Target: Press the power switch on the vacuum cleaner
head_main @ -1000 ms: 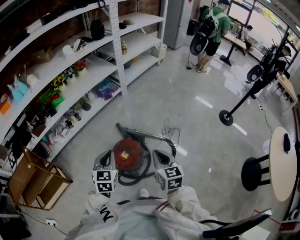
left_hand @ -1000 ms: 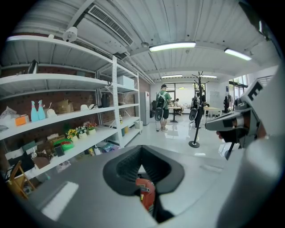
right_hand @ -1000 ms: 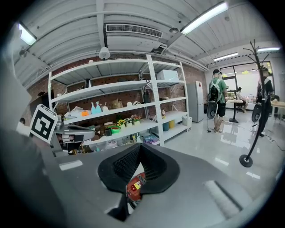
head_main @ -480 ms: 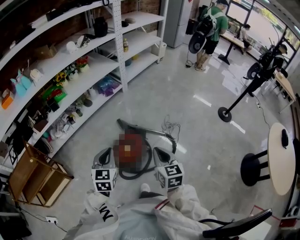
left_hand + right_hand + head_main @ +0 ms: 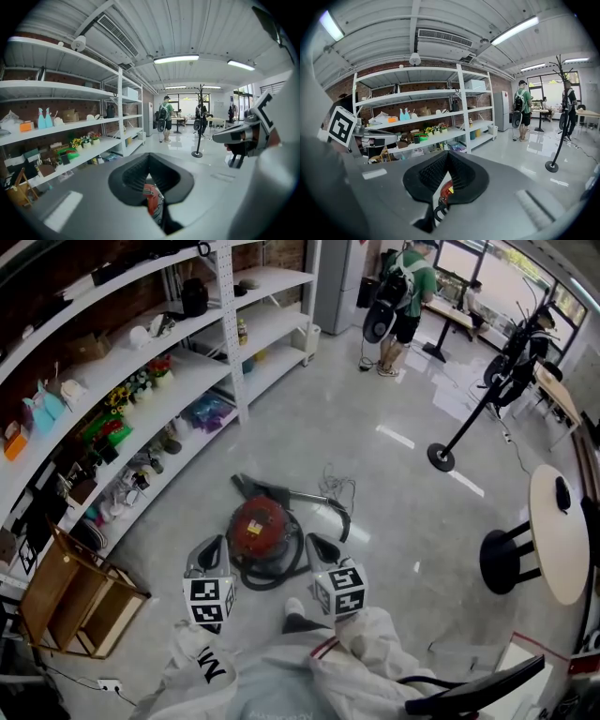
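Observation:
A round red vacuum cleaner (image 5: 255, 526) sits on the grey floor, with its black hose (image 5: 281, 570) looped round its near side and a wand (image 5: 305, 495) lying behind it. My left gripper (image 5: 218, 545) hovers just left of the vacuum's near edge and my right gripper (image 5: 312, 542) just right of it, both above the floor. Each has its jaws shut with nothing held. A slice of the red body shows through the slit under the left gripper (image 5: 149, 161) and under the right gripper (image 5: 447, 159). I cannot make out the power switch.
White shelving (image 5: 141, 381) full of small items runs along the left. A wooden crate (image 5: 70, 601) stands at the lower left. A coat stand (image 5: 450, 451), a black stool (image 5: 506, 563) and a round table (image 5: 562, 540) are to the right. A person (image 5: 398, 287) stands far back.
The head view has shifted a little, so the vacuum sits slightly higher in it. Both grippers keep their places beside the vacuum. The person at the back appears further left.

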